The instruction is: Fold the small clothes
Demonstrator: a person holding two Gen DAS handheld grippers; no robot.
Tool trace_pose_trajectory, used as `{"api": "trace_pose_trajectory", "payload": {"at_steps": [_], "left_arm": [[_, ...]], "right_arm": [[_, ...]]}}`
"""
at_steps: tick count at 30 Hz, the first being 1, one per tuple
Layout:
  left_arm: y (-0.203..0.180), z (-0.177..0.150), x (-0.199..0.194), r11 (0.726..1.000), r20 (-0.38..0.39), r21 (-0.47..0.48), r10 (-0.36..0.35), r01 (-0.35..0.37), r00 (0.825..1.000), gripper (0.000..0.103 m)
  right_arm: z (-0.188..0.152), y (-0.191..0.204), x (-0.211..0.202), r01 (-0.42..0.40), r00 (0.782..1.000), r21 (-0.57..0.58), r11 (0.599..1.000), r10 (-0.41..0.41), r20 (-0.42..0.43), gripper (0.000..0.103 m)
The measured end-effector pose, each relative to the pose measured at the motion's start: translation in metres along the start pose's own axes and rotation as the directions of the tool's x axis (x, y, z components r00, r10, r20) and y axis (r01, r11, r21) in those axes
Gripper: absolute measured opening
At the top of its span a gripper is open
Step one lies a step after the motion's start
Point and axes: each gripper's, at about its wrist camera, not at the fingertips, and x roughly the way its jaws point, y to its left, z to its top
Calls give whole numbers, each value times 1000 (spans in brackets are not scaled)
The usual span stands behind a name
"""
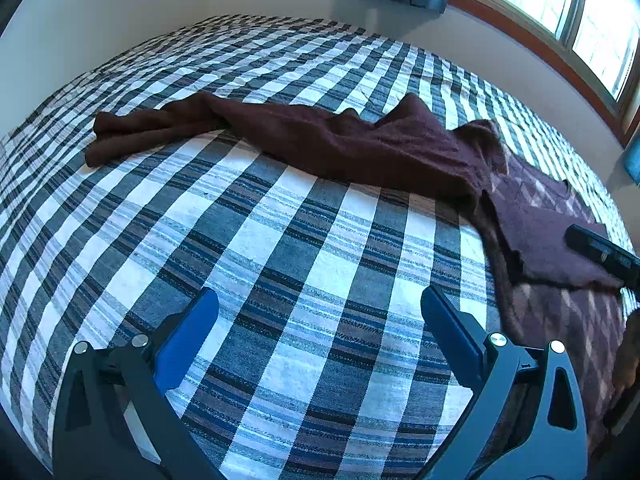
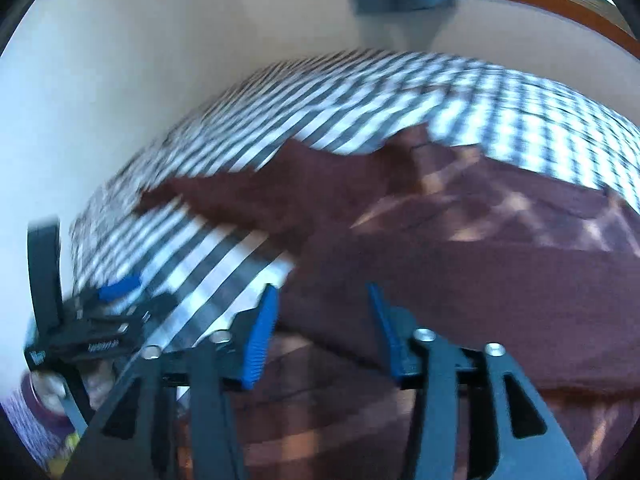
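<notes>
- The maroon garment [image 1: 360,144] lies rumpled across the checked bedspread [image 1: 280,260].
- Left gripper [image 1: 320,300] hangs released, empty.
- Right gripper [image 2: 322,296] parted above the garment, grasping nothing.

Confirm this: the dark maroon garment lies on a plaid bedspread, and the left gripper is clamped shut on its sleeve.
Not quite. The left wrist view shows the left gripper open over bare plaid bedspread, holding nothing. The maroon garment does lie on that bedspread.
</notes>
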Motion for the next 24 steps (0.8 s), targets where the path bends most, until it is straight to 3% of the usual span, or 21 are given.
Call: {"api": "trace_pose_trajectory", "payload": {"at_steps": [3,6,9,12,17,20,24], "left_arm": [[3,1,0,1000,3,-14,-23,23,1000,101],[8,3,-3,998,7,-36,-60,61,998,101],[22,9,-11,992,23,-77,-100,101,995,101],[42,19,-19,988,54,-126,-82,88,995,101],[72,33,-25,981,81,-188,-42,57,996,101],[83,42,-22,986,88,-166,-8,23,996,101],[109,56,-16,981,100,-193,18,2,995,101]], "right_arm": [[-5,-45,4,4,1000,172,985,-1,-15,53],[-18,-75,18,3,999,271,963,8,-38,53],[-22,-73,18,-13,1000,252,968,14,0,53],[-22,-62,21,2,1000,198,980,-2,3,64],[-18,-55,13,30,999,189,981,-35,24,62],[-10,-47,5,-33,998,221,975,21,54,56],[8,-10,12,-140,990,148,979,135,39,56]]}}
